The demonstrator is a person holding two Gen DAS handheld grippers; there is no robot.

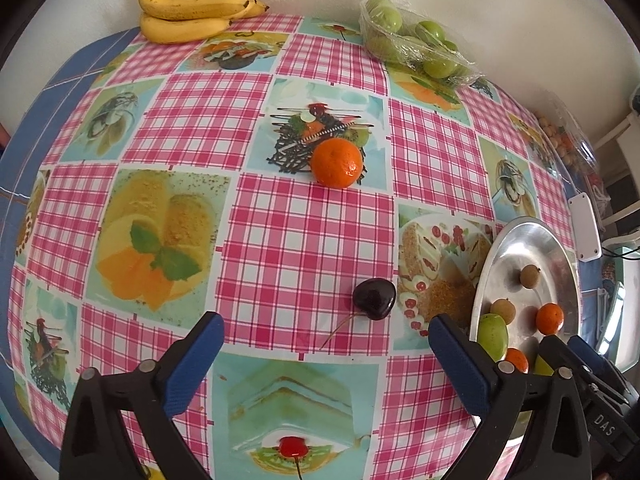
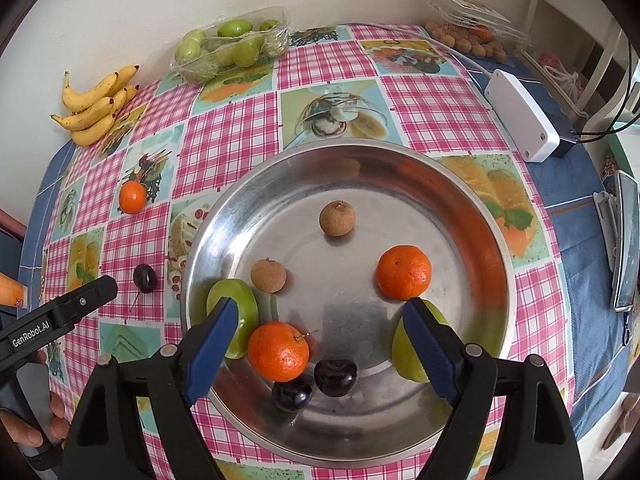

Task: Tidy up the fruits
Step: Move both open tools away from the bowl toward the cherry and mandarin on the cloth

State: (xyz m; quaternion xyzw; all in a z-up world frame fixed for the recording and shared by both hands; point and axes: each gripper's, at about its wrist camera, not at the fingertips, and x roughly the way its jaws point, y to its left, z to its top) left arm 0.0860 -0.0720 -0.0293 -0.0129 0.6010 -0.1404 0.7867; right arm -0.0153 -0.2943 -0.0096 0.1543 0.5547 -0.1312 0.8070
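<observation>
Right claw wide apart, nothing between the pads, hanging over the near side of the steel tray. In the tray: two tangerines, two longans, two dark cherries, two green fruits. Left claw wide too, empty, over the desk left of the tray. Loose cherry just left of the tray; loose tangerine further out. Bananas and bagged green fruit far from the tray, by the wall.

Metal tray: shiny, smooth, reflective. Tablecloth: glossy printed plastic w/ slight sheen. Cherries at tray's 6 o'clock: glossy. Longans: matt, rough. Gripper pads: blue, ribbed, matt; arms black plastic.
</observation>
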